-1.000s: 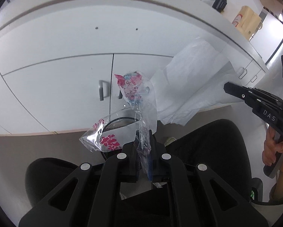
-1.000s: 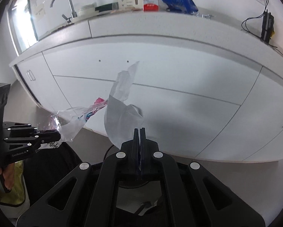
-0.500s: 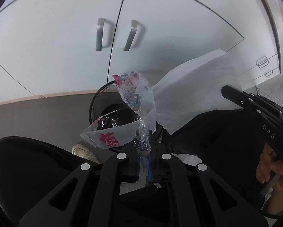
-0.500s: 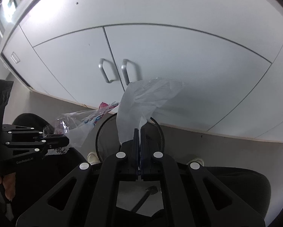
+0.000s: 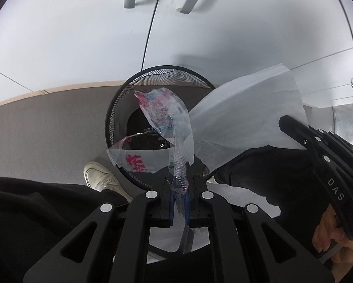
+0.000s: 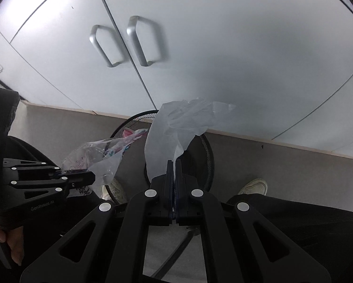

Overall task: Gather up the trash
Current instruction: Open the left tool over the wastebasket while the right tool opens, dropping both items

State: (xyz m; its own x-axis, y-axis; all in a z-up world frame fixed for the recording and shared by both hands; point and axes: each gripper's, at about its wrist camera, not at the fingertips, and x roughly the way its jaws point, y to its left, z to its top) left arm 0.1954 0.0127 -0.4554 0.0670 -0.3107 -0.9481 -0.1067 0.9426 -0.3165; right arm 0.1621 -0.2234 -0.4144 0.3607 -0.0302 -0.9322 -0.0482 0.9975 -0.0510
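Two pieces of trash are held above one black mesh wastebasket (image 5: pixel 119 108), which stands on the grey floor against the white cabinet doors (image 5: pixel 82 35); item one, a clear plastic wrapper (image 5: pixel 157 127) printed in red and pink, is clamped between the closed jaws of the left gripper (image 5: pixel 179 184) and hangs over the near part of the basket mouth; item two, a sheet of white paper (image 6: pixel 176 127), is pinched between the fully closed jaws of the right gripper (image 6: pixel 175 181), its free end fanned out over the far right part of the rim; both grippers are pointed steeply downward, each hand (image 5: pixel 329 243) being seen at the edge of the other's view; a dark liner or contents is seen inside the basket, not told apart; a white shoe (image 5: pixel 101 176) is set just beside the near left of the basket, a second shoe (image 6: pixel 254 186) to its right. Risks noted: the paper, being wide and light, may be caught on the rim or drift past it to the floor if released from here; the wrapper, thin and clingy, may stay stuck to a pad after the jaws are parted; the basket, judged light, may be tipped if struck by a gripper.
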